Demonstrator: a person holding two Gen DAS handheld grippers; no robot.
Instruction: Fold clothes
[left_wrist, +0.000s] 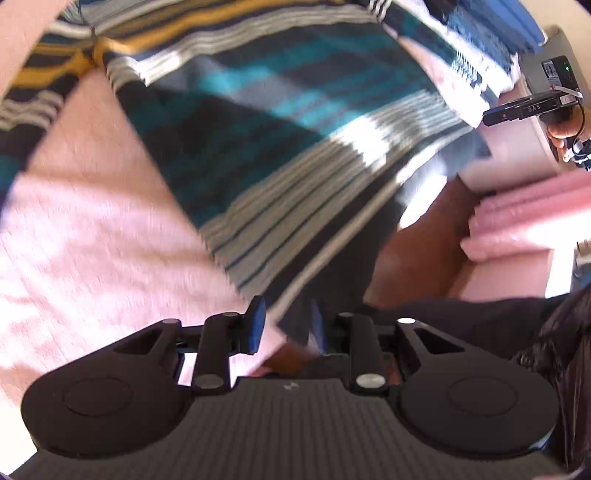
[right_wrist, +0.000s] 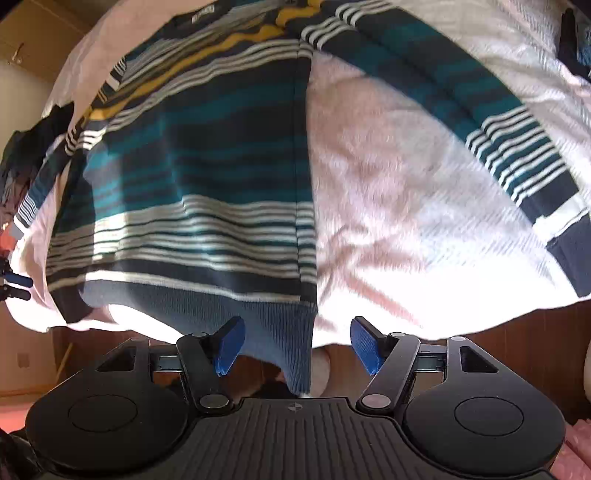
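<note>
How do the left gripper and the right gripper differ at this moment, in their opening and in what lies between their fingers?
The right gripper is open wide; the left gripper has a narrower gap. The sweater's ribbed hem hangs loose between the right gripper's blue pads, not pinched; at the left gripper the sweater's edge reaches into the gap, but blur hides whether it is gripped. Both hover at the sweater's lower edge over the pink blanket.
</note>
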